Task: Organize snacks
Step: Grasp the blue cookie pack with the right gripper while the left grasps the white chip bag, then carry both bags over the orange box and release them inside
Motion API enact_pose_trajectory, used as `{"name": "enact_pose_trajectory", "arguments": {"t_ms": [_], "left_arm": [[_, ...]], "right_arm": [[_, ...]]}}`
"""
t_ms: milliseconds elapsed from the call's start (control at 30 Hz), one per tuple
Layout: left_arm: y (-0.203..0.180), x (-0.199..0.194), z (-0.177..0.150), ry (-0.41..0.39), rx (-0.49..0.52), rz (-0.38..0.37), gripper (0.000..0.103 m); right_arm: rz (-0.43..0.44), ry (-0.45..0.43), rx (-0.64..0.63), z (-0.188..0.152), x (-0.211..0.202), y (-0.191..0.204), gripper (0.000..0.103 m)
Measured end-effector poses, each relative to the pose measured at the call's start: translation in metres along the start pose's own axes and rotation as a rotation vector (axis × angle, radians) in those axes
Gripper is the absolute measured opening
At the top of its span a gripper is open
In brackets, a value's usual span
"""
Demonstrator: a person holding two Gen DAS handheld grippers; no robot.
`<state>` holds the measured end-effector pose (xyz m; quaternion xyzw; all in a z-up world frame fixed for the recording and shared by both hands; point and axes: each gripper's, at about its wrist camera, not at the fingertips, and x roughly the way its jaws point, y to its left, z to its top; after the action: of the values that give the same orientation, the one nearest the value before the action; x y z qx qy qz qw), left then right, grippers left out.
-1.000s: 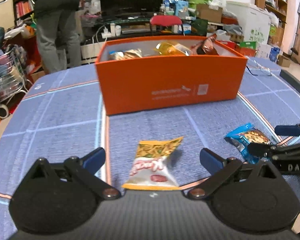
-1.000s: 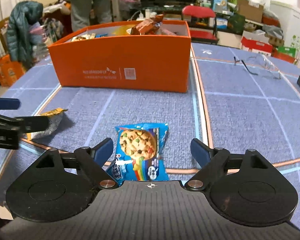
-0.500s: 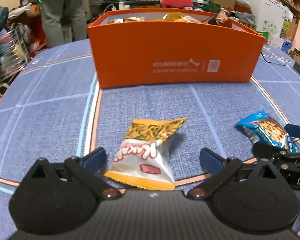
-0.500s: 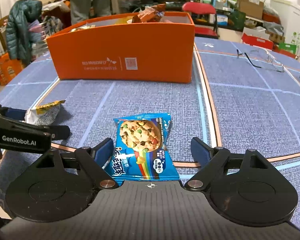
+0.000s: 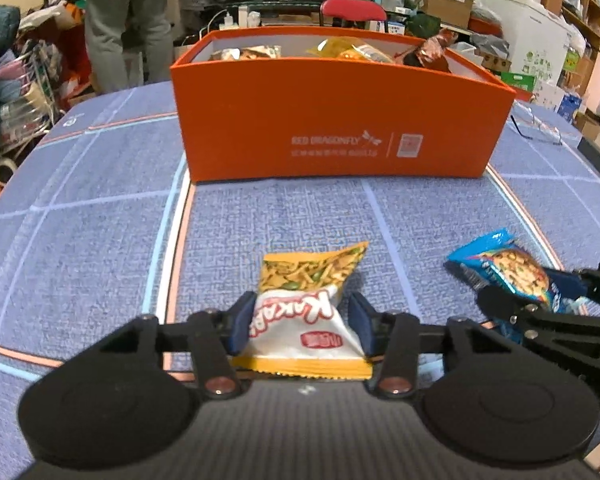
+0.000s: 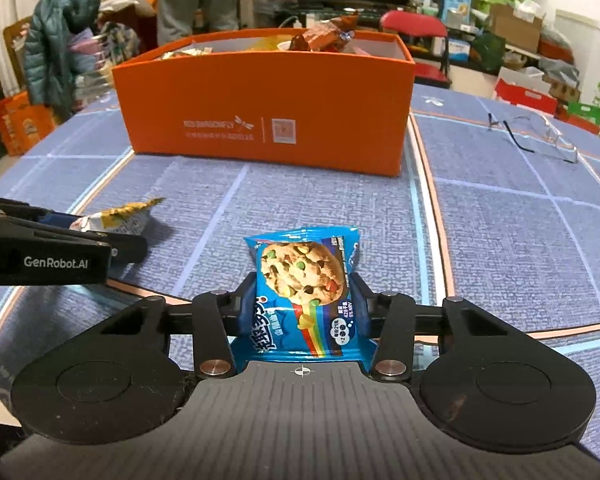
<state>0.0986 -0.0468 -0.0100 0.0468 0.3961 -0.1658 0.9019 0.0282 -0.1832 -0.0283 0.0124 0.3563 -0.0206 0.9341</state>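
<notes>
My left gripper point(image 5: 302, 320) is shut on a yellow and white snack bag point(image 5: 308, 304) that lies on the blue tablecloth. My right gripper point(image 6: 304, 304) is shut on a blue cookie packet point(image 6: 304, 296), also low over the cloth. The cookie packet also shows at the right of the left wrist view point(image 5: 508, 268), and the snack bag at the left of the right wrist view point(image 6: 116, 218). An orange box point(image 5: 340, 120) holding several snack packs stands ahead of both grippers; it also shows in the right wrist view point(image 6: 264, 120).
A pair of glasses point(image 6: 540, 136) lies on the cloth to the right of the box. A person point(image 5: 124, 20) stands behind the table at the back left. Shelves, boxes and a red chair point(image 5: 352, 10) crowd the room beyond the table.
Both grippers have closed from wide open onto their packets. Both views have dropped lower and nearer to the packets.
</notes>
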Motion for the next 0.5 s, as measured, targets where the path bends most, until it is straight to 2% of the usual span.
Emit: {"name": "enact_pose_trajectory", "arguments": {"t_ms": [333,500], "left_arm": [[0.014,-0.036,0.009,-0.114,-0.047,-0.009,0.046],[0.014,-0.061,0.027,-0.196,-0.048,-0.032,0.046]], "right_arm": [[0.002,-0.100,-0.044,0.012,-0.027,0.005,0.030],[0.016,-0.158,-0.044,0.026,-0.046,0.003,0.030]]}}
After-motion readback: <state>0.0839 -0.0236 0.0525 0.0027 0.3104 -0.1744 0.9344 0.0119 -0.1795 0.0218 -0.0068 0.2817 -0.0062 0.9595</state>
